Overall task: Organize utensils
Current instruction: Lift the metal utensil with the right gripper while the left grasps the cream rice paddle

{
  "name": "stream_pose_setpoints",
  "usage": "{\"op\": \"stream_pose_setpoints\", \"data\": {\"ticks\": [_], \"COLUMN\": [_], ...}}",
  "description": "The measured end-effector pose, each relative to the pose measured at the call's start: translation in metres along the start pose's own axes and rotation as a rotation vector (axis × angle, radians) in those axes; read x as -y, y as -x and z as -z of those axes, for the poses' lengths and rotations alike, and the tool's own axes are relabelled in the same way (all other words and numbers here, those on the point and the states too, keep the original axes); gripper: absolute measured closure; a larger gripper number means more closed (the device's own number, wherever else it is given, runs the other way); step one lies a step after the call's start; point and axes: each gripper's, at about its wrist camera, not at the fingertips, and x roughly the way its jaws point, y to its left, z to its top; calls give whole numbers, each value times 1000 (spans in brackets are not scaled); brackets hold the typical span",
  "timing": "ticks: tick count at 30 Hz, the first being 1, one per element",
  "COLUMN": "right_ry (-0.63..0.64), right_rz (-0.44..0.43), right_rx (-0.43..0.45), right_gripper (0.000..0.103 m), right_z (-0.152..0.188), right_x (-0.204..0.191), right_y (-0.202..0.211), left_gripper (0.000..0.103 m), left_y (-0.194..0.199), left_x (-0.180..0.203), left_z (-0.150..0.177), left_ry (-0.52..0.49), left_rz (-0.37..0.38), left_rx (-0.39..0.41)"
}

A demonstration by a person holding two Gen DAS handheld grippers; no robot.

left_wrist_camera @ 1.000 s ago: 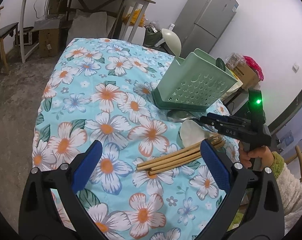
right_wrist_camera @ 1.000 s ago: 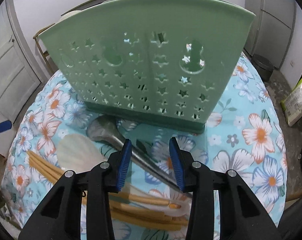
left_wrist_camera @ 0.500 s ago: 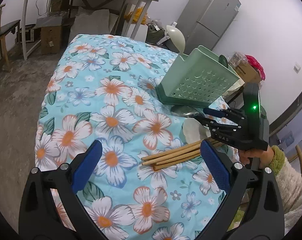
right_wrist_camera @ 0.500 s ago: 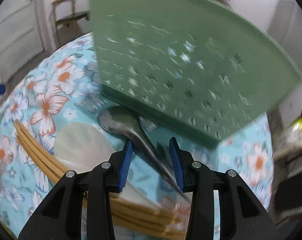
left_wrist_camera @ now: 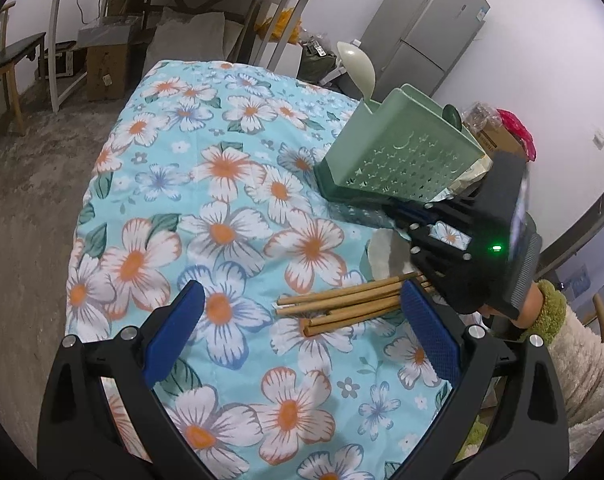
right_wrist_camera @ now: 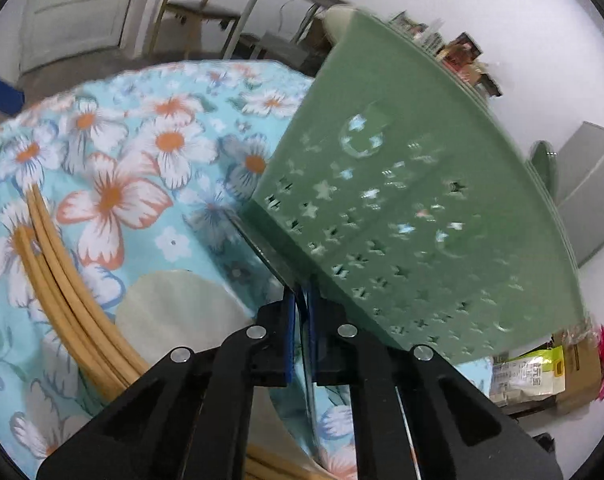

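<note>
Steel spoon handle [right_wrist_camera: 280, 270] is sitting clamped in right tongs [right_wrist_camera: 300, 316], just closed, at 6 o'clock of holder [right_wrist_camera: 413, 216]. Left tongs [left_wrist_camera: 298, 332] are gaping, empty. Advice: lifting straight, handle-down into holder.

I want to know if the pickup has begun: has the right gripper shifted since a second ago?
Yes. In the left wrist view the right gripper has closed in toward the green utensil holder, its jaws just closed on the metal spoon's handle.

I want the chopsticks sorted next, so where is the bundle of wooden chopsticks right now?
The wooden chopsticks lie flat on the floral tablecloth in the left wrist view, just ahead of the open left gripper, beside the pale flat spoon near the green perforated holder.
</note>
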Motion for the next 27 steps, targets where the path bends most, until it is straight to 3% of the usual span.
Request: {"op": "stream_pose_setpoints", "data": {"ticks": [5, 14, 22, 27], "right_ry": [-92, -411, -677, -729], "right_rz": [29, 6, -78, -106], "right_rx": [62, 234, 334, 368], "right_gripper": [99, 99, 99, 99], "right_z": [2, 22, 59, 74], "right_x": [26, 88, 119, 128], "right_y": [23, 87, 108, 118], "left_gripper": [8, 10, 42, 52], "left_y": [-7, -15, -64, -100], "left_x": [8, 43, 46, 40], "left_z": [-4, -9, -21, -31], "left_ry": [-7, -69, 71, 115], "left_rz": [8, 83, 218, 180], "left_rx": [-3, 41, -56, -143]}}
